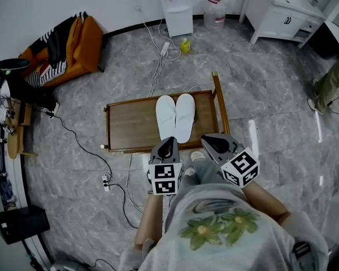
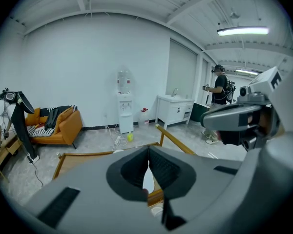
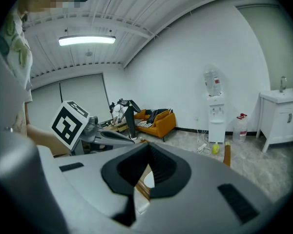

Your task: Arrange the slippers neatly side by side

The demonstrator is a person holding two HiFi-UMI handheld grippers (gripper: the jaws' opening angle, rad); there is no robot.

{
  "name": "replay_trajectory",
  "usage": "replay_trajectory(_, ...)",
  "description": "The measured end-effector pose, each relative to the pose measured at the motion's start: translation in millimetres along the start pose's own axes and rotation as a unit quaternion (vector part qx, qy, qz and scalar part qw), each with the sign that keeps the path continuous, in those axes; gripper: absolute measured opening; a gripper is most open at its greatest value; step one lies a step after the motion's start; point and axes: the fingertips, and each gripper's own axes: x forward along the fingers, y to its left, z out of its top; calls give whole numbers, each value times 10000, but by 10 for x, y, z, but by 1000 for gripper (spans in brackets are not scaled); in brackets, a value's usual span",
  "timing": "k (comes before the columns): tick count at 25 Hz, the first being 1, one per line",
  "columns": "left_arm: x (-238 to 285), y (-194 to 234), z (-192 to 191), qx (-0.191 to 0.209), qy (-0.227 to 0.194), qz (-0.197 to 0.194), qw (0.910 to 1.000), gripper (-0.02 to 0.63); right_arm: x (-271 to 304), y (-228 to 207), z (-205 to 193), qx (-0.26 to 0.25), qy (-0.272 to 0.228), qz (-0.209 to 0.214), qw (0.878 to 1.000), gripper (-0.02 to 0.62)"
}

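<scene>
Two white slippers, the left one [image 1: 165,117] and the right one [image 1: 185,116], lie close side by side on a low wooden table [image 1: 130,126], toes pointing away from me. Both grippers hang back from the table's near edge, close to my body. My left gripper [image 1: 168,145] is shut with nothing in it, just short of the slippers' heels. My right gripper [image 1: 212,143] is also shut and empty, to the right of them. In the left gripper view the closed pads [image 2: 158,167] leave only a sliver of white slipper [image 2: 148,181] showing. The right gripper view shows the same between its pads [image 3: 158,167].
An orange sofa [image 1: 73,47] stands far left, a water dispenser [image 1: 177,7] and water bottle [image 1: 214,11] at the back wall, a white cabinet [image 1: 282,13] back right. Cables [image 1: 157,66] and a power strip [image 1: 106,181] lie on the floor. Another person [image 2: 219,89] stands at the right.
</scene>
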Motion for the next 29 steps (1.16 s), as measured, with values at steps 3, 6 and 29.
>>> replay_trajectory(3,-21,-16,3,10,-24,-27,10000,18,2,44,-2,-46,-7,27,10000,6)
replay_trajectory(6,-41,-38,-10,-7,-41,-63,10000,18,-7,96,-16,-27,-22,46,10000,6)
replay_trajectory(29,-104,-135,3,-135,-98,-209,9996,18,-33,141,-139,59,114,81,9999,6)
